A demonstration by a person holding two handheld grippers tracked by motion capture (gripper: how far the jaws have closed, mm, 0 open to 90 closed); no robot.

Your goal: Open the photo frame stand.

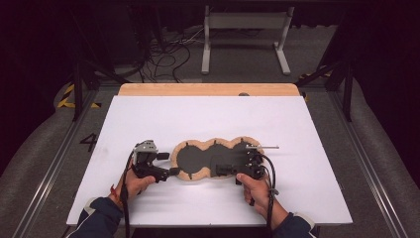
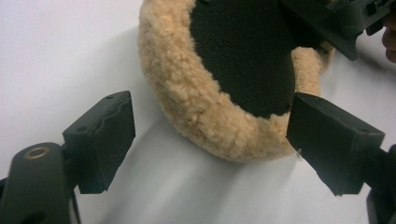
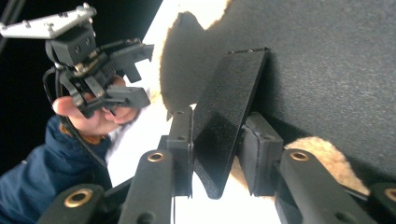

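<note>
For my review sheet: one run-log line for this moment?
left gripper open at fleece edge | right gripper shut on black flap

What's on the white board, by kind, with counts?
Grippers: 2 (left gripper, right gripper)
Fleece-edged dark pad: 1
Black flap on the pad, between the right gripper's jaws: 1
Total: 4

From my station the white worktop (image 1: 208, 198) glows under overhead light while the surroundings stay dark; the nearest fingers (image 2: 100, 140) blur softly, casting faint shadows.
</note>
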